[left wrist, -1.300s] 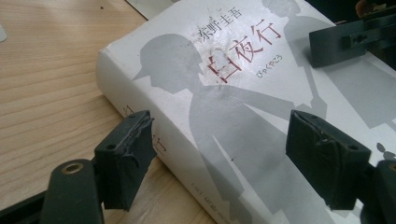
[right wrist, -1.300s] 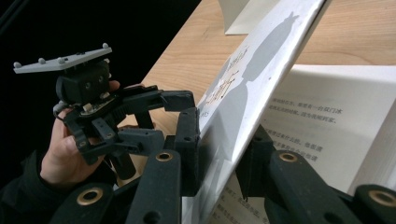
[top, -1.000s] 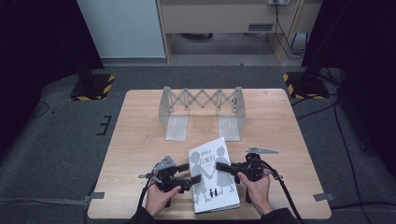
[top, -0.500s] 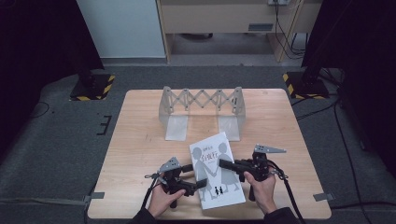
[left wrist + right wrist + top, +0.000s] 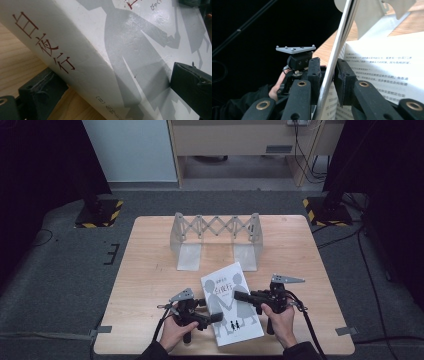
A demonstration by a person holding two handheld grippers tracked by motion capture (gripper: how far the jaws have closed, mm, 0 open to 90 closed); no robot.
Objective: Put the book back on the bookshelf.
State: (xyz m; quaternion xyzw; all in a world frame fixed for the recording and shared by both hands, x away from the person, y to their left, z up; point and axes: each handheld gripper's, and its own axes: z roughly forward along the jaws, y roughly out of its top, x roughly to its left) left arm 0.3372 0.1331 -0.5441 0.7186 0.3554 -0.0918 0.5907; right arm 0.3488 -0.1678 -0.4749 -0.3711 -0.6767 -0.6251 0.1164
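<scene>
High view: we saw a wooden table [image 5: 150,270] with a white book [image 5: 231,320] lying near its front edge, between our two hands.
Book: it lay a little crooked, with grey shapes of two people and red letters on its front.
Left gripper [image 5: 212,318]: it came at the book from the left, low down by the lower part of the spine.
Left gripper jaws: they were spread wide and had just been opening, with the thick spine [image 5: 50,50] of the book between them. One jaw sat under the spine by the table and the other sat over the front. We could not see them squeeze the book.
Right gripper [image 5: 239,296]: it reached over the right side of the book, with its tips on the front.
Right gripper jaws: they were pressed together and pinched the thin cover [image 5: 342,32] at its edge.
Cover: in the right gripper view it stood up a bit from the pages [image 5: 387,70], and we could read lines of print on the page under it.
Left hand [image 5: 175,332]: it held its gripper at the front edge of the table.
Right hand [image 5: 280,320]: it held its gripper just beside the book.
Rack [image 5: 215,227]: a grey folding rack stood farther back on the table, well apart from the book.
</scene>
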